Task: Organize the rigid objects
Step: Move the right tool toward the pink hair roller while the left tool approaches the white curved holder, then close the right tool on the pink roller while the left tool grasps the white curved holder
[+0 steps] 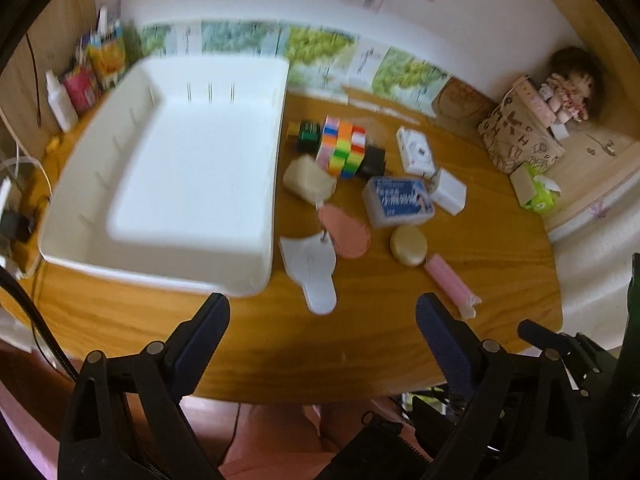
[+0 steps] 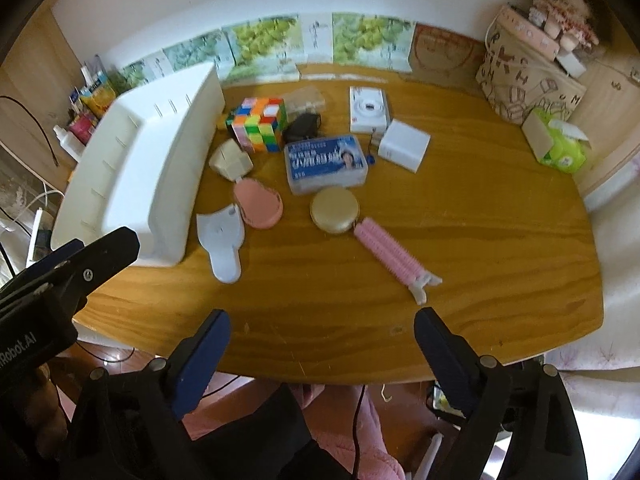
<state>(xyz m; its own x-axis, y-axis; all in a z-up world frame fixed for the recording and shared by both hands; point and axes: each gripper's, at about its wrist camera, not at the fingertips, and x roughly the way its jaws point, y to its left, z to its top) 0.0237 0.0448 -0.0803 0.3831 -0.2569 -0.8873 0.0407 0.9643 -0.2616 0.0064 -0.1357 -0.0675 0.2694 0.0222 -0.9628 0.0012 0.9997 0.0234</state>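
Several small, somewhat blurred rigid items lie beside white tray.

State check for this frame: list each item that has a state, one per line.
left gripper: open, holding nothing
right gripper: open, holding nothing
white tray: empty, on the table
puzzle cube: scrambled, outside the tray
round gold case: closed
blue-label box: lying flat, closed
pink hair roller: lying flat on the table

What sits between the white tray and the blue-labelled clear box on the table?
Between the white tray and the blue-labelled clear box lie a beige plug-like block and a pink oval piece; the right wrist view shows it best.
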